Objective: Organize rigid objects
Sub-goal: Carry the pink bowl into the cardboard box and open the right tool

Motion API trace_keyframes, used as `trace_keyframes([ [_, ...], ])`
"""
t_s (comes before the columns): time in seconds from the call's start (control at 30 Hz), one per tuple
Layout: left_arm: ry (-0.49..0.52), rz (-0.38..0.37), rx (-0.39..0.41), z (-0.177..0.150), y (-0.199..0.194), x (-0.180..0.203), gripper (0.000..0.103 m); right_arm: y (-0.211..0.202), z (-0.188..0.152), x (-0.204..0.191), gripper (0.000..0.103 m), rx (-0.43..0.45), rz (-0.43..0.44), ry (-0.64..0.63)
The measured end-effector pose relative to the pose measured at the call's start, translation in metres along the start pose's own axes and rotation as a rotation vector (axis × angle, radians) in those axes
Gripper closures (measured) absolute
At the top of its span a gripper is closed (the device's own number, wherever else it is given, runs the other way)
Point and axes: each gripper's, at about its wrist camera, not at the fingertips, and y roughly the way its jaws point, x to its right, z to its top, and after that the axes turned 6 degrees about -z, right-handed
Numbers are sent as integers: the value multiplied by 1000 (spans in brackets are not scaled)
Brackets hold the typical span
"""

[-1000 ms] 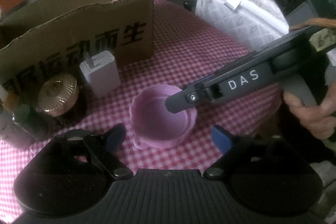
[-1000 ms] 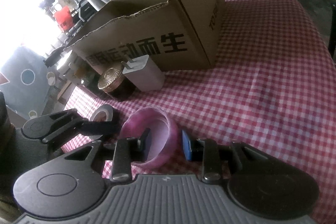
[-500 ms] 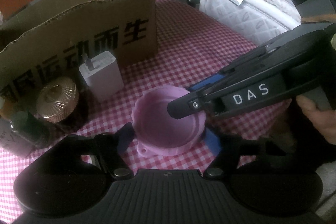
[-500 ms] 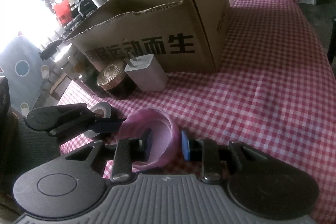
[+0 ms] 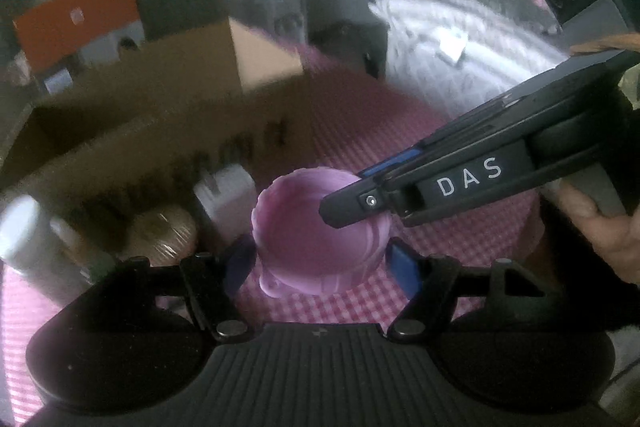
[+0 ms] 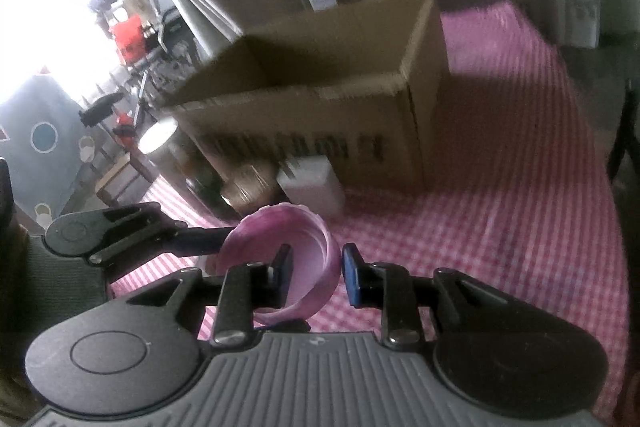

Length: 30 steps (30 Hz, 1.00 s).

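Note:
A pink scalloped cup [image 5: 320, 243] is lifted above the pink checked cloth. My right gripper [image 6: 316, 271] is shut on its rim, one finger inside and one outside the wall [image 6: 316, 259]. In the left wrist view the right gripper's finger [image 5: 360, 203] reaches into the cup from the right. My left gripper [image 5: 320, 267] has a finger on each side of the cup; contact is unclear. An open cardboard box [image 6: 320, 115] stands behind, also in the left wrist view [image 5: 160, 131].
A white charger [image 6: 312, 187], a gold-lidded jar [image 6: 248, 187] and bottles [image 5: 36, 247] stand in front of the box. A white quilted bag [image 5: 460, 59] lies at the back right. The checked tablecloth [image 6: 500, 187] extends right of the box.
The cup has risen off the cloth in my right gripper. My left gripper has moved in and narrowed around the cup. Both views are blurred by upward motion.

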Motion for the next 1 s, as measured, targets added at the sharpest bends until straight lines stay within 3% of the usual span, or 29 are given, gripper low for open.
trace_keyframes([
  [0.3, -32, 91, 159, 53, -48, -39, 31, -37, 72, -39, 74, 196, 50, -124],
  [0.47, -127, 97, 180, 81, -47, -85, 31, -16, 124, -55, 74, 201, 91, -158],
  [0.6, -240, 68, 146, 94, -31, -133, 31, 23, 165, -59, 74, 120, 128, -137],
  [0.8, -364, 36, 2, 100, 8, -191, 31, 101, 203, -49, 74, -86, 177, -41],
  [1.0, -340, 39, -179, 100, 39, -213, 31, 167, 206, -30, 74, -301, 216, 61],
])
